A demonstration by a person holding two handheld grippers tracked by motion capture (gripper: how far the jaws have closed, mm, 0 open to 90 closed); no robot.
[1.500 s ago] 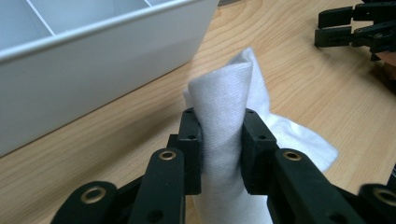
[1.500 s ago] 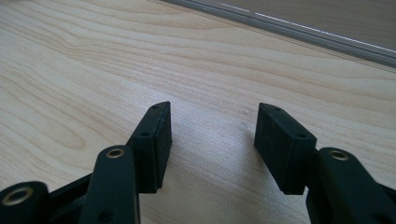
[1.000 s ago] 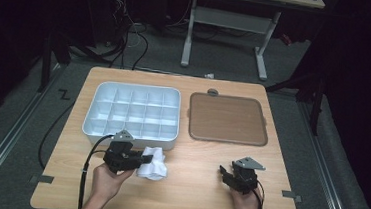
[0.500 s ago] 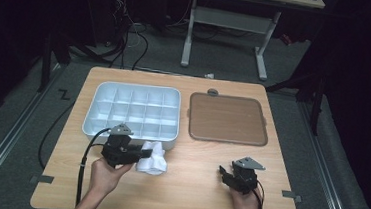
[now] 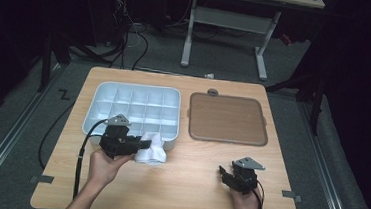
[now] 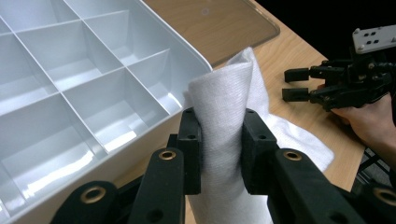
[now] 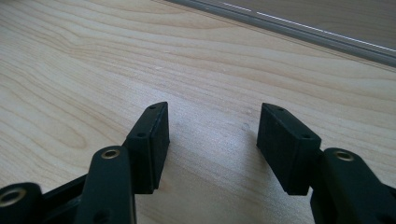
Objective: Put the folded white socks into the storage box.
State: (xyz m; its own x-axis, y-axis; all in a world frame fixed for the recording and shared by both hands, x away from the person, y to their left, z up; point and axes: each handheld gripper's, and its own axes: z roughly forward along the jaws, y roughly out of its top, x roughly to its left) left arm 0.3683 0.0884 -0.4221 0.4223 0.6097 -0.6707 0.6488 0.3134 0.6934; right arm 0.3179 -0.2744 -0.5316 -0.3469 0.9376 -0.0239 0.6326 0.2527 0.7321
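A white cloth point(image 5: 152, 150) hangs bunched at the near right corner of the white compartment tray point(image 5: 98, 108). My left gripper point(image 5: 139, 143) is shut on a fold of it. In the left gripper view the cloth point(image 6: 226, 100) rises between the pads point(image 6: 190, 140), pinched tight, with its lower end draped onto the table. My right gripper point(image 5: 224, 174) rests low at the table's near right, open, and its jaws have just been opening with nothing between them. Bare wood lies between its fingertips point(image 7: 154, 140) in the right gripper view.
A brown flat tray point(image 5: 227, 119) lies to the right of the compartment tray, whose cells point(image 6: 70, 60) are empty. A small grey knob point(image 5: 213, 92) sits behind the brown tray. The right gripper point(image 6: 299, 84) also appears beyond the cloth, held in a hand.
My left gripper has lifted and moved away from the person toward the compartment tray, carrying the cloth with it. The right hand has stayed put.
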